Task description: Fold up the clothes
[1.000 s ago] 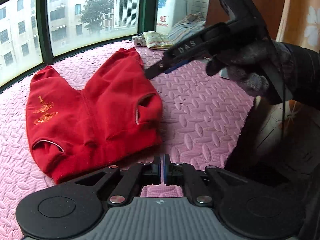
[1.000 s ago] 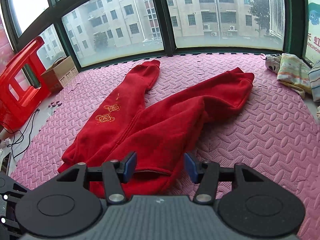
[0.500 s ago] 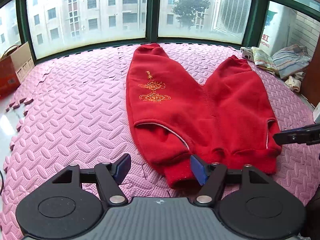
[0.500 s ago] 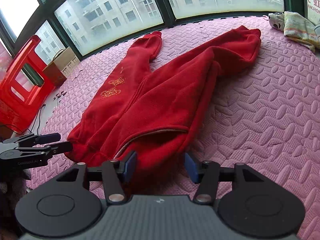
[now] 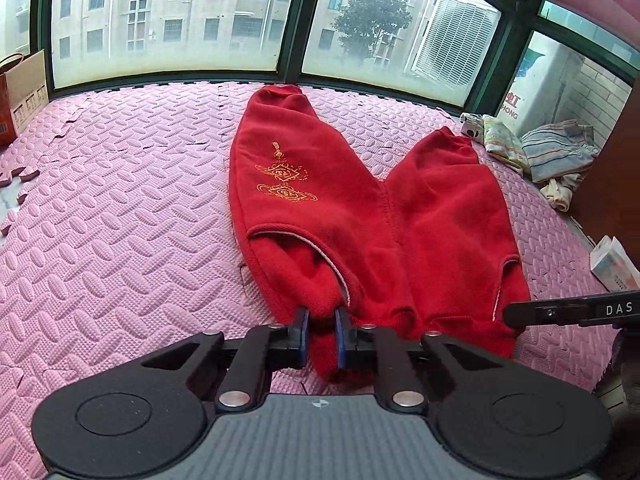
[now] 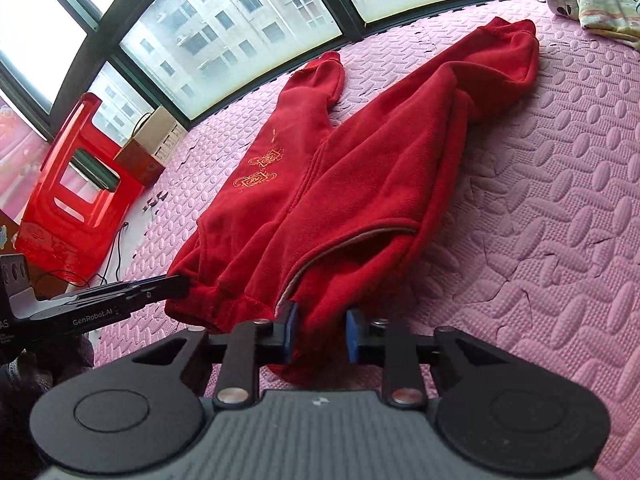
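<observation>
Red fleece trousers (image 5: 400, 216) with gold embroidery lie flat on the pink foam mat (image 5: 120, 240), legs spread toward the window. My left gripper (image 5: 319, 330) is shut on the waistband's left corner. My right gripper (image 6: 318, 330) is closed around the waistband's right corner, with cloth bunched between its blue pads (image 6: 291, 330). The right gripper's fingers show at the right edge of the left wrist view (image 5: 560, 314). The left gripper shows at the left of the right wrist view (image 6: 120, 300). The trousers also fill the middle of the right wrist view (image 6: 360, 184).
Folded clothes (image 5: 556, 152) are piled at the mat's far right corner. A small box (image 5: 614, 264) lies at the right edge. A red plastic stool (image 6: 76, 184) and a cardboard box (image 6: 152, 148) stand left of the mat. Windows run along the far side.
Both grippers have moved down onto the waistband corners. The left gripper's jaws have closed from wide open onto the cloth; the right gripper's jaws have narrowed onto it.
</observation>
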The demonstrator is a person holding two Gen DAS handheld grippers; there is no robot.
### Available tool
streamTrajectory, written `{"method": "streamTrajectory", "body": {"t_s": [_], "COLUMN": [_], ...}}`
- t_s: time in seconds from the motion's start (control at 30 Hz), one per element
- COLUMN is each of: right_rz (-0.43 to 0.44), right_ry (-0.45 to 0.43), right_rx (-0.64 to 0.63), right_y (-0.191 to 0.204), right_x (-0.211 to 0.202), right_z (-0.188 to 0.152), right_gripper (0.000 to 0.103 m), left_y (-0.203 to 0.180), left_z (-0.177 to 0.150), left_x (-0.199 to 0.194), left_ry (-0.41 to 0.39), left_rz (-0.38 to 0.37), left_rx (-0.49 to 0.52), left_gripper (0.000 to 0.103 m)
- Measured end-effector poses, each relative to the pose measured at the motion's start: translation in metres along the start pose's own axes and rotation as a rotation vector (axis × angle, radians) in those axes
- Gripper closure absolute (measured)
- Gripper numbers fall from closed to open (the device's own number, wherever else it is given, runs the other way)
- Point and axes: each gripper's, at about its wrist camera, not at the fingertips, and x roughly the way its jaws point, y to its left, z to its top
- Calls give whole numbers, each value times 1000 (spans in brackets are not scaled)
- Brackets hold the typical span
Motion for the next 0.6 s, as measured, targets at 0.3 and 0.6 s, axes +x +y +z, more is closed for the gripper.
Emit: {"method": "streamTrajectory", "body": {"t_s": [0.3,0.6], "right_rz": [22,-64], "right_ry": [118,159], "right_rx": [-105,-186], "right_y": [11,12], "right_x": [-51,-79], "right_z": [-18,-28], "right_gripper": [89,73], "left_y": [-22,-25], "left_z": [-35,-39], "left_x": [-42,-68], "left_ry": [108,100], "left_rz": [-108,-99], "left_rx": [73,148], "left_gripper": [88,56]}}
